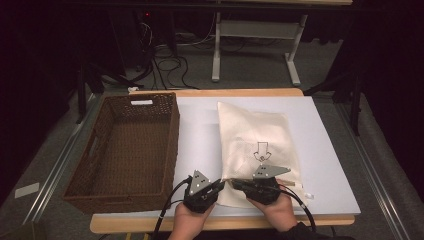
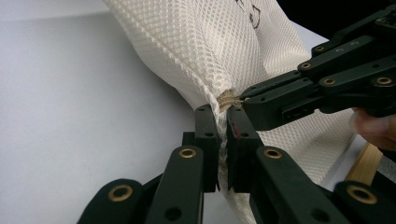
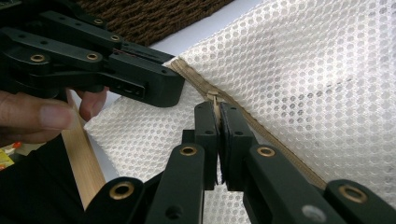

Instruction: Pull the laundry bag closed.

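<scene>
A white mesh laundry bag is laid flat on the counter, right of centre in the high view, with its zippered edge at the 6 o'clock end, nearest the person. The left tool is clenched on the mesh at the bag's near-left corner, just beside the end of the tan zipper; in the left gripper view the fabric is seen pinched between its jaws. The right tool is clenched on the zipper pull, gripped edge-on between the pads in the right gripper view. The two tools are brought tip to tip, almost touching. This arrangement is judged to serve opening the bag: the corner is anchored by the left tool so that the cloth is kept taut while the pull is drawn along the seam toward 3 o'clock by the right.

A brown wicker basket is set at 9 o'clock of the bag, well apart from it and empty. A small white tag is seen at the bag's near-right corner. The zipper's path is unobstructed, though slack mesh could be caught in the slider. Cables and a white stand are seen on the floor at 12 o'clock.
</scene>
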